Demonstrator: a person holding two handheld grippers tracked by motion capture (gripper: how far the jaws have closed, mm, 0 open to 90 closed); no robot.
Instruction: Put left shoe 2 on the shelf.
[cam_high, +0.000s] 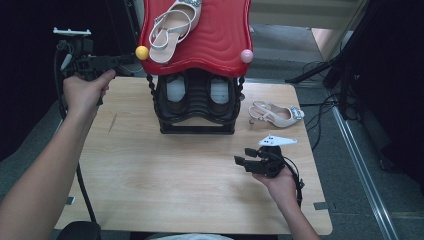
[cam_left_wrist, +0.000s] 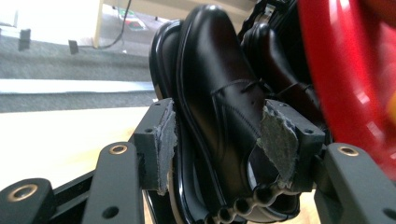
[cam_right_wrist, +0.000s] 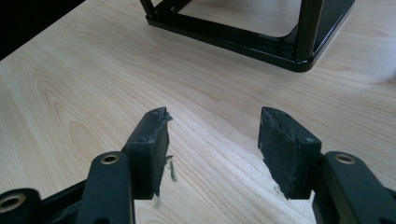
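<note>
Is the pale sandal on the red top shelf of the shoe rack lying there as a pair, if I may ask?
No, a single pale sandal lies on the red top shelf; its mate rests on the table.

The high view was evenly lit on the wooden table (cam_high: 190, 185), while its left side and far right corner fell into near-black dark. Soft, short shadows lay under the shoe rack (cam_high: 197, 107). In the left gripper view the red shelf (cam_left_wrist: 355, 79) was blurred and out of focus, the black shoe (cam_left_wrist: 219, 107) carried soft glare, and the background upper left was washed out. The right gripper view was sharp and bright, dark only at its upper left corner.
</note>
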